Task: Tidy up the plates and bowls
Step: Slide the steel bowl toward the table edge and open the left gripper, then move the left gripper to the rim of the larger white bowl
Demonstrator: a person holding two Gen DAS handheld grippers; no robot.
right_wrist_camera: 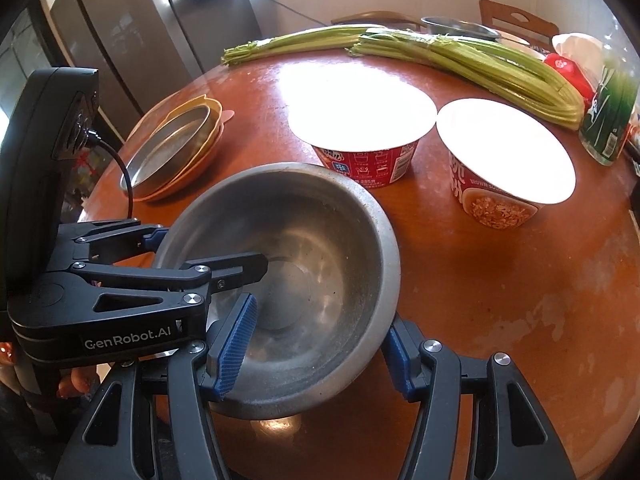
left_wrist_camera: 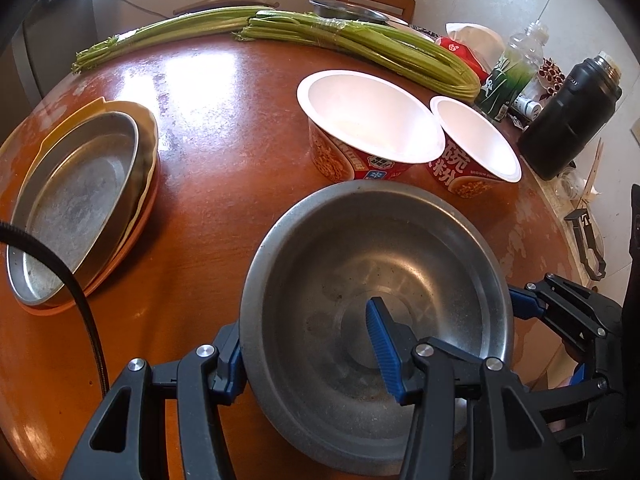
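Observation:
A dull steel bowl (left_wrist_camera: pixel 360 248) (right_wrist_camera: pixel 320 216) sits low at the near edge of the round brown table (left_wrist_camera: pixel 224 128), and both grippers hold it. My left gripper (left_wrist_camera: pixel 308 356) is shut on its left wall, one blue pad outside and one inside. My right gripper (right_wrist_camera: pixel 316 354) is shut on the opposite wall in the same way. The left gripper (right_wrist_camera: pixel 208 252) also shows in the right wrist view. Two empty red paper noodle bowls (left_wrist_camera: pixel 372 120) (left_wrist_camera: pixel 476 140) stand just behind. At the left, a steel plate (left_wrist_camera: pixel 80 200) lies on stacked yellow and orange plates.
Long celery bunches (left_wrist_camera: pixel 360 44) lie across the far side, with another steel bowl (left_wrist_camera: pixel 348 10) and a chair back behind them. A green-labelled bottle (left_wrist_camera: pixel 512 76), a black flask (left_wrist_camera: pixel 568 120) and small clutter crowd the right edge. A fridge (right_wrist_camera: pixel 132 40) stands beyond the table.

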